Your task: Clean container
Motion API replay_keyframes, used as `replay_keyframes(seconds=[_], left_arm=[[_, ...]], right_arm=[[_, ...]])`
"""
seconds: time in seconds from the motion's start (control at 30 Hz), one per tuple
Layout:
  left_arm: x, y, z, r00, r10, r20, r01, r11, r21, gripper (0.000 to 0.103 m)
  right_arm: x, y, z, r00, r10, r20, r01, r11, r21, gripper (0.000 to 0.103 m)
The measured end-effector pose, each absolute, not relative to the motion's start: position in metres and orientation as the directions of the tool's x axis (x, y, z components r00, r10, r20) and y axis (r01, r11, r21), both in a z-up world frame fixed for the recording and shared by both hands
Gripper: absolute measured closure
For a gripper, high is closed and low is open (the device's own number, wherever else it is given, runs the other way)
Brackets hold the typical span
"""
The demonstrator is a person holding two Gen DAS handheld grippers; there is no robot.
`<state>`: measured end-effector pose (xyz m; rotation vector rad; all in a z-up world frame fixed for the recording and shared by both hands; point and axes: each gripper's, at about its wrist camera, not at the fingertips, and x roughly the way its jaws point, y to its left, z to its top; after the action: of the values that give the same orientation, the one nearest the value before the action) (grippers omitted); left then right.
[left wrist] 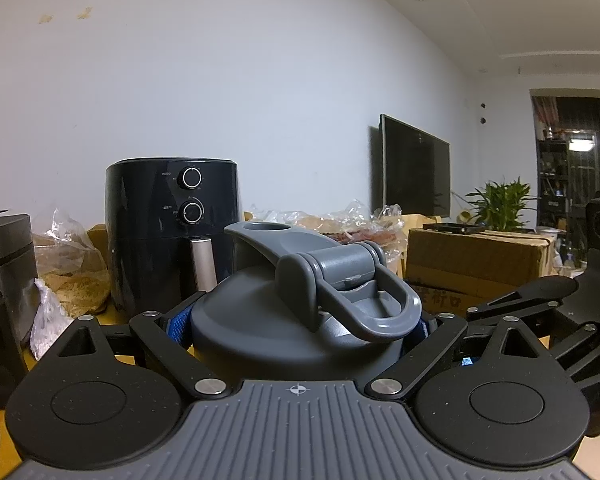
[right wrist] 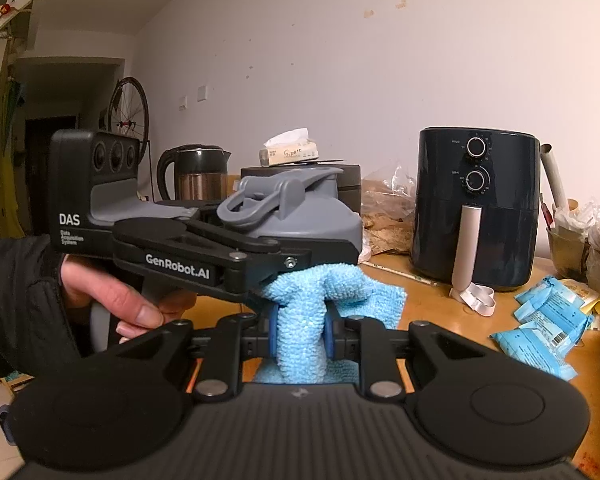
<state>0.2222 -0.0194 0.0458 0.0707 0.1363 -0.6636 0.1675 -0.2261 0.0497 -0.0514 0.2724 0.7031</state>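
Clamped around a grey-lidded container point(left wrist: 296, 320), the left gripper point(left wrist: 300, 328) has its blue pads point(left wrist: 179, 326) pressed against either side of the bottle just under the lid, so the lid fills the middle of the left wrist view. On that lid the flip cap point(left wrist: 268, 236) stands open and tilted back, and the carry loop point(left wrist: 376, 308) lies folded toward the camera. From the right wrist view the same container point(right wrist: 300, 216) shows held above the wooden table point(right wrist: 440, 304), with a person's hand point(right wrist: 124, 300) wrapped around the left gripper's handle. Below it, the right gripper point(right wrist: 302, 334) is nearly closed on a light blue cloth point(right wrist: 304, 328), its blue pads point(right wrist: 274, 334) pinching a bunched fold that rises up and touches the underside of the left gripper's frame beneath the container; whether the cloth touches the container itself cannot be told. Behind, a dark air fryer point(right wrist: 476, 208) stands upright on the table by the wall, with blue snack packets point(right wrist: 548, 328) lying to its right. An electric kettle point(right wrist: 196, 176) and a tissue box point(right wrist: 290, 150) sit farther back on the left. Past the container in the left wrist view are a cardboard box point(left wrist: 476, 264), a dark screen point(left wrist: 416, 168) and a potted plant point(left wrist: 500, 204).
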Motion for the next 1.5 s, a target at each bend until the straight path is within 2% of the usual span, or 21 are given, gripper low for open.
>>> replay_keyframes(seconds=[0.73, 1.5], left_arm=[[0.220, -0.023, 0.045, 0.780, -0.608, -0.148, 0.618, 0.786, 0.022, 0.008], [0.223, -0.021, 0.046, 0.781, -0.607, -0.150, 0.616, 0.787, 0.022, 0.008]], right_arm=[[0.169, -0.227, 0.048, 0.726, 0.633, -0.268, -0.647, 0.761, 0.044, 0.084], [0.176, -0.216, 0.027, 0.700, 0.601, -0.387, -0.653, 0.757, -0.006, 0.086]])
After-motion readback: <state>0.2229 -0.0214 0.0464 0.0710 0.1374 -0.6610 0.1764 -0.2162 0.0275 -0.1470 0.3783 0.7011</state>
